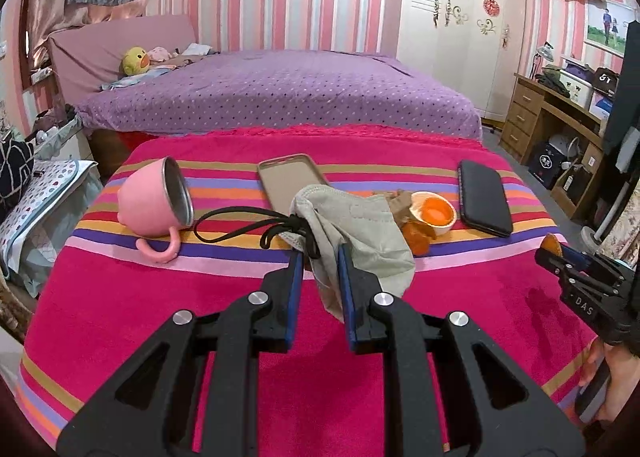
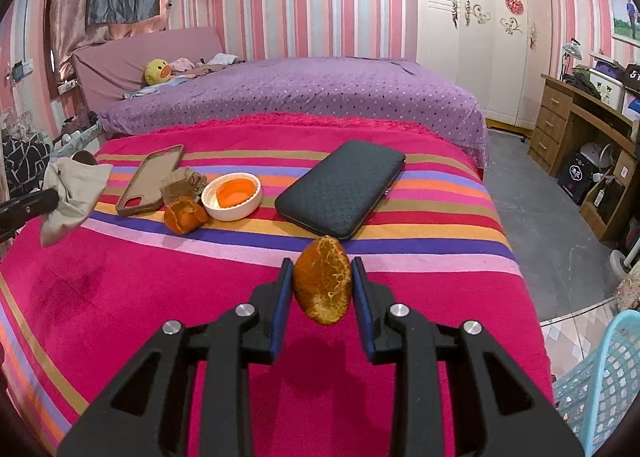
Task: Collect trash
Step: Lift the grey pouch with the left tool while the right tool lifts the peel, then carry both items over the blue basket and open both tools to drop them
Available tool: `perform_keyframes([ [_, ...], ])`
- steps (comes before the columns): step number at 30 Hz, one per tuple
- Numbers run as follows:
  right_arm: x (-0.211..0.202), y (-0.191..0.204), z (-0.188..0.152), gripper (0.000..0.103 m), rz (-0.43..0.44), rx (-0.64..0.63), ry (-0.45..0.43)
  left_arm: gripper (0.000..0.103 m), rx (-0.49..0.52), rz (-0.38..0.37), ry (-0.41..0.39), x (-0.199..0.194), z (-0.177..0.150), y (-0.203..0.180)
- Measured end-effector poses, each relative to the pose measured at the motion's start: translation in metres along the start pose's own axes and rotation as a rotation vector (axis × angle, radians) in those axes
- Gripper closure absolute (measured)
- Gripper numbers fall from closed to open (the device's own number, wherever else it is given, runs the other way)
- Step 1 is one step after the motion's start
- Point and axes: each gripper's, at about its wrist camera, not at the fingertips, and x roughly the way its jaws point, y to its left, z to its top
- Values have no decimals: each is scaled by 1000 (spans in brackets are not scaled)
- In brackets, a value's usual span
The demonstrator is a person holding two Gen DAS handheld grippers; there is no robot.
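My left gripper (image 1: 320, 257) is shut on a grey drawstring pouch (image 1: 360, 225), lifted just above the striped pink blanket (image 1: 200, 297); its black cord (image 1: 240, 217) trails to the left. My right gripper (image 2: 322, 269) is shut on a piece of orange peel (image 2: 323, 281), held above the blanket. Another orange peel (image 2: 184, 217) lies beside a white lid with orange inside (image 2: 232, 195) and a crumpled brown paper (image 2: 182, 185). In the right wrist view the pouch (image 2: 72, 193) hangs at the far left.
A pink mug (image 1: 156, 197) lies on its side at the left. A brown phone case (image 2: 148, 181) and a black wallet (image 2: 340, 189) rest on the blanket. A light blue mesh basket (image 2: 600, 385) stands on the floor at the right. A purple bed (image 1: 280, 93) is behind.
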Motion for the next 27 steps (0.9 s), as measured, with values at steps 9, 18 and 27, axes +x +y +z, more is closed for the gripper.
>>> perform_keyframes([
  [9, -27, -17, -6, 74, -9, 20, -31, 87, -5, 16, -19, -15, -8, -18],
  [18, -60, -38, -25, 74, -28, 38, -57, 87, 8, 7, -46, -35, -25, -49],
  [27, -90, -69, -36, 74, -55, 71, -91, 87, 26, -6, -54, -48, -38, -80],
])
